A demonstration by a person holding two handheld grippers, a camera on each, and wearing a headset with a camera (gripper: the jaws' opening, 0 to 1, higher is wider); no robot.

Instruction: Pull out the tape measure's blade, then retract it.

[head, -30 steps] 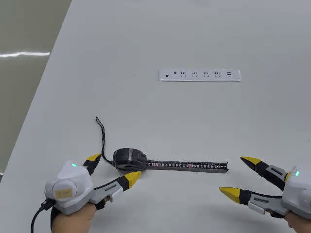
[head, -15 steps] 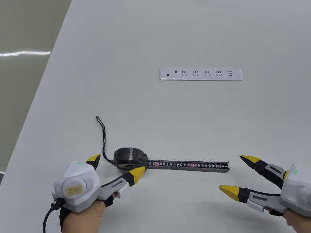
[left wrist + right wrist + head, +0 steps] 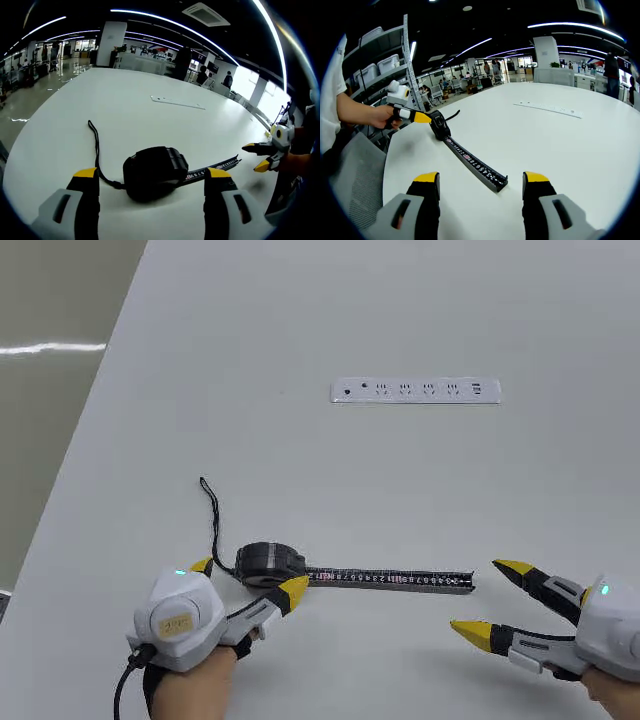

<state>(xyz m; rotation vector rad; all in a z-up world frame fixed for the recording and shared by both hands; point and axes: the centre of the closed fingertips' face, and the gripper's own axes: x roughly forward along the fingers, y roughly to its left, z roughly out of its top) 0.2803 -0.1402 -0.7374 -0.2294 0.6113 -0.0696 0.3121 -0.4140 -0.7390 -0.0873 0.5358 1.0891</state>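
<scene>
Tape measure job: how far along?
Done: the blade is pulled out, lying flat on the table from the case. In hand: nothing gripped; the left gripper straddles the case, open; the right gripper is open, short of the blade tip. Left: retracting.

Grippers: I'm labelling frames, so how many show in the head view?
2: the left gripper straddles the tape measure, lower left; the right gripper sits open near the blade's free end.
</scene>
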